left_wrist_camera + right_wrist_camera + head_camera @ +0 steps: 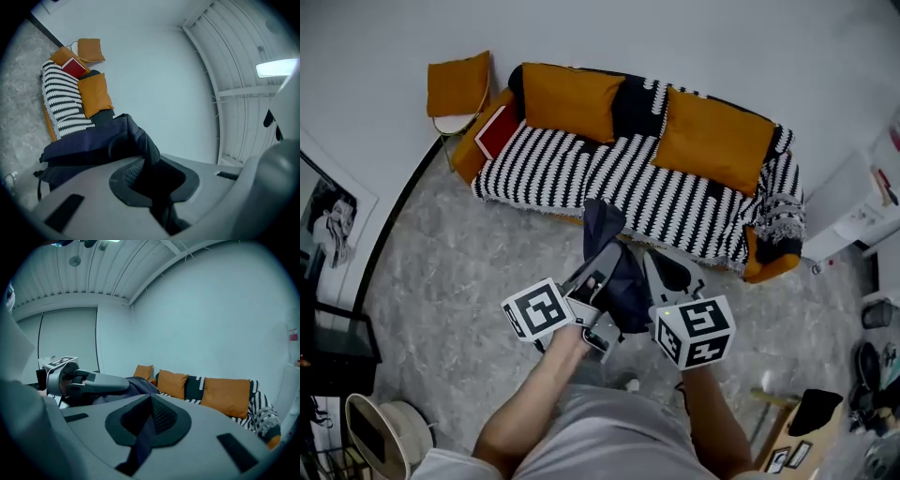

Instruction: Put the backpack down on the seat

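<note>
From the head view, the dark backpack (614, 277) hangs just in front of the sofa (581, 173), over a grey marble floor (459, 281), between the left gripper (602, 262) and the right gripper (661, 272). In the left gripper view, the fingers (93, 187) are clamped on the backpack's dark fabric, and its bulk lies toward the sofa, where a red book (72, 68) rests beside orange cushions (96, 91). In the right gripper view, the fingers (211, 427) are pinched on a dark blue strap (143, 437), and the sofa stands against a plain white wall (211, 310).
</note>
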The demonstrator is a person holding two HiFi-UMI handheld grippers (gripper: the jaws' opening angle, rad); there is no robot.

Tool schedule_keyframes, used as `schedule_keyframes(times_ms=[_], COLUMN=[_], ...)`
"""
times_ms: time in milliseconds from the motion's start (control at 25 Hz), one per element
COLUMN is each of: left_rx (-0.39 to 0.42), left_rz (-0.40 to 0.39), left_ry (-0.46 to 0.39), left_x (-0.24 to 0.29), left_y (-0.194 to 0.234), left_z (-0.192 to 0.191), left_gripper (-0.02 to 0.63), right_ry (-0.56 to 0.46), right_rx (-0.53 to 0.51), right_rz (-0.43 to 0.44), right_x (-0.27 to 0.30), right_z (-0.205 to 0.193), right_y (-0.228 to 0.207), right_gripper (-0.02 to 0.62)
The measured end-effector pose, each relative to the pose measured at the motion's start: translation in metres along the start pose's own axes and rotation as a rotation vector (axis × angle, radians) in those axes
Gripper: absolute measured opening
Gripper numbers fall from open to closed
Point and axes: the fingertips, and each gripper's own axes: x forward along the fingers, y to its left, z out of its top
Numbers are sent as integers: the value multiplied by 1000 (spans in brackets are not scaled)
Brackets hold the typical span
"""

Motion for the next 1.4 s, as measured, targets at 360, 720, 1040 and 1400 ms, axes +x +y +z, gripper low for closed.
schedule_keyframes(times_ms=[360,720,1040,1400], left_rx=[5,3,1,6], left_rz=[-11,-37,-43,-30], left_ry=[69,103,112,111], left_x=[18,28,47,92], left_y=[31,55,71,88], left_z=[72,128,152,168], left_gripper=[35,35,35,35], right_ry=[12,12,12,-5], right_rx=[15,10,17,24], right_rz=[-40,-82,-94,-61], right_x=[83,138,168,207], right_z=[28,49,56,67], right_y=[11,23,13,-20], right_gripper=[2,2,2,2])
